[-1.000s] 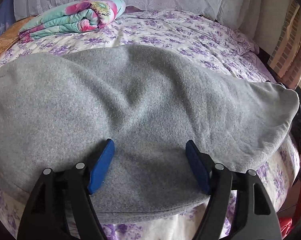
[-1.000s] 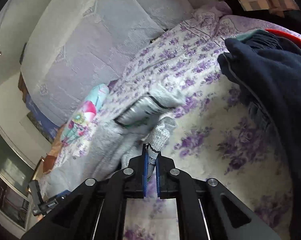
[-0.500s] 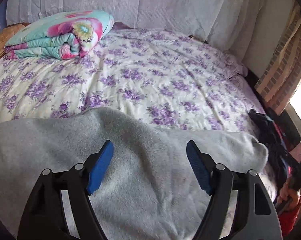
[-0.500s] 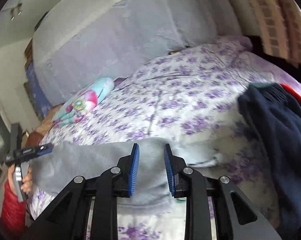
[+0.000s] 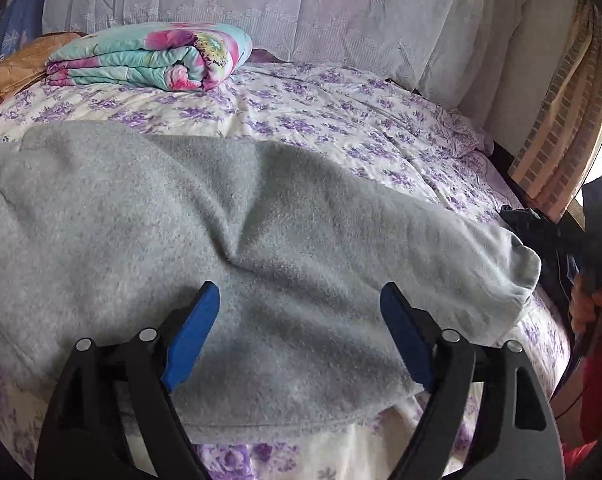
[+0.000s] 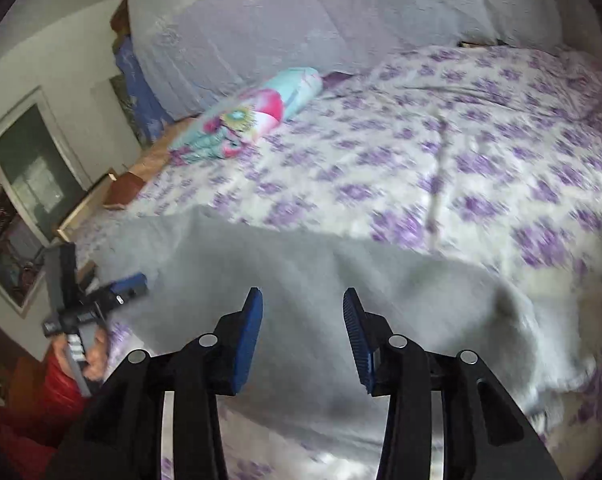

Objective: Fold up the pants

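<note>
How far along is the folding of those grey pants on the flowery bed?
Done: the grey fleece pants lie doubled over in one flat layer on the purple-flowered bedspread, cuffs bunched at the right end. In hand: nothing; the left gripper and right gripper hover above the fabric, jaws opening, nothing pinched. Left: probably another fold to shorten the long shape, and smoothing the middle crease.

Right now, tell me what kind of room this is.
Most likely a bedroom: a bed with a purple-flowered bedspread, pale pillows along its head, and a folded flowery quilt lying on it.
</note>
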